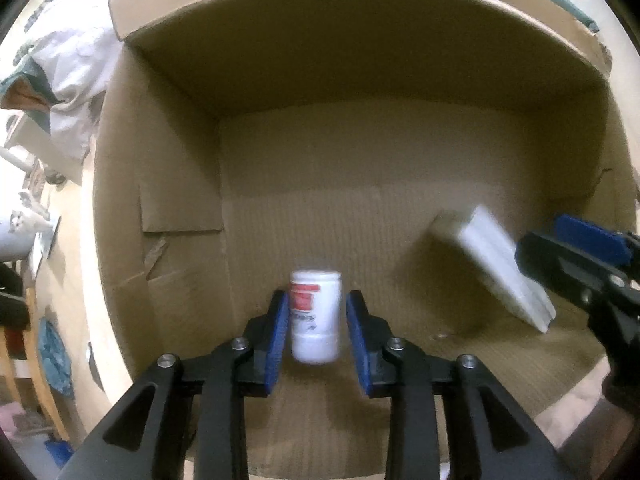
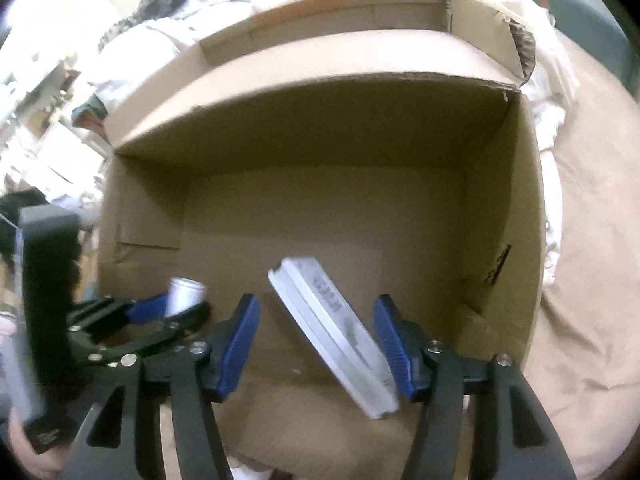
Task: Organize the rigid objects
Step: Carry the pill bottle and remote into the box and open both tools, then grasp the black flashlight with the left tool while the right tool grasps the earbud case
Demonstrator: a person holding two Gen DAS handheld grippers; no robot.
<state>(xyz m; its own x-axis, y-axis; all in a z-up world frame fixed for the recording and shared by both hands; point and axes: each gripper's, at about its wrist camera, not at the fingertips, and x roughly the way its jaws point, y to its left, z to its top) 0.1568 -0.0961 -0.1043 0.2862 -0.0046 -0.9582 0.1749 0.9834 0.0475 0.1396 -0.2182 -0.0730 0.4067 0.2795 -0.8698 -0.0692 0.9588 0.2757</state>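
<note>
Right gripper (image 2: 316, 344) straddles blurred white box (image 2: 332, 336).

Rumpled white cloth (image 1: 76, 52) lies heaped behind; tan sheet (image 2: 592, 260) spreads alongside.

White box (image 2: 332, 328) between parted tongs (image 2: 316, 344)

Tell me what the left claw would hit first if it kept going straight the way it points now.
Most likely the white bottle, which sits between the open pads of the left claw. Past it lies the floor of the cardboard box. The blur hides whether the bottle already rests on that floor.
</note>
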